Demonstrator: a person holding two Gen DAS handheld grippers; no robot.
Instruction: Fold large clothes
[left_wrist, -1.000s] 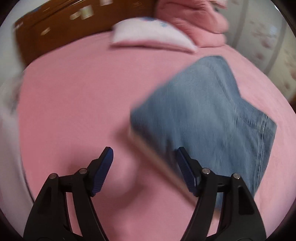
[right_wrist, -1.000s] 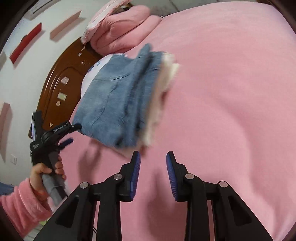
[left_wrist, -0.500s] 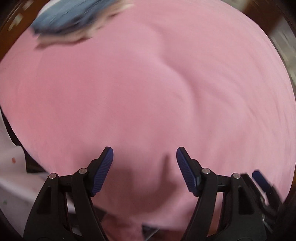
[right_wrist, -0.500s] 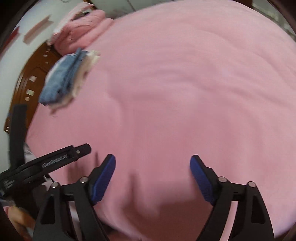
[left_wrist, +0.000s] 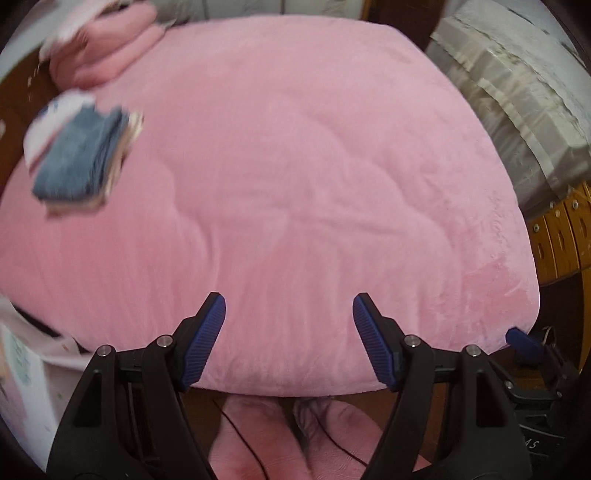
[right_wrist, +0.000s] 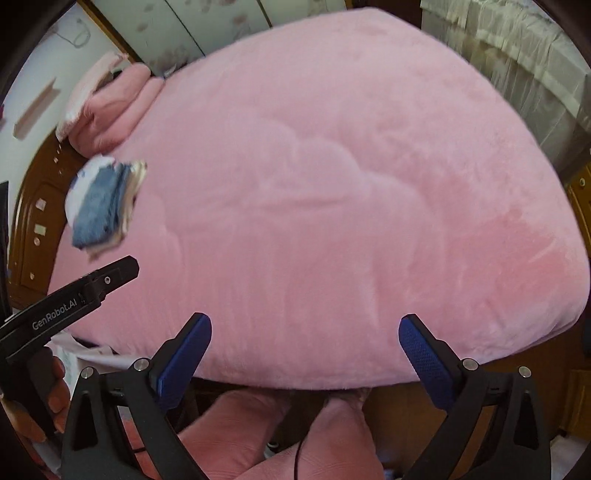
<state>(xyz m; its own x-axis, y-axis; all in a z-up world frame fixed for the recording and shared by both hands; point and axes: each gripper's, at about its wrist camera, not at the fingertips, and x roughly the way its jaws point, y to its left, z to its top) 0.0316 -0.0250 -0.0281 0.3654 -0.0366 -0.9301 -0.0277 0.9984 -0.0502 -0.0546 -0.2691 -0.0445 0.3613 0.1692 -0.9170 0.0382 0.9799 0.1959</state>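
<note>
A folded stack of blue jeans (left_wrist: 81, 158) (right_wrist: 101, 206) lies far off on the left of the pink bed (left_wrist: 314, 166) (right_wrist: 332, 184), resting partly on a white pillow (left_wrist: 55, 114). Both grippers hang over the bed's near edge, well away from the stack. My left gripper (left_wrist: 288, 301) is open with only blanket behind its blue pads; its black body (right_wrist: 92, 284) shows at the left of the right wrist view. My right gripper (right_wrist: 306, 321) has its jaws opening very wide, and nothing is between them.
Pink pillows (left_wrist: 99, 55) (right_wrist: 110, 110) are piled at the head by a brown wooden headboard (right_wrist: 33, 206). A grey curtain (left_wrist: 517, 92) and a wooden frame (left_wrist: 561, 232) stand on the right. The person's pink-trousered legs (left_wrist: 258, 435) (right_wrist: 229, 424) are below the grippers.
Both grippers pulled back from the jeans stack to the bed's near edge, leaving it by the pillows. The right jaws spread from narrow to wide. The left view rolled round.
</note>
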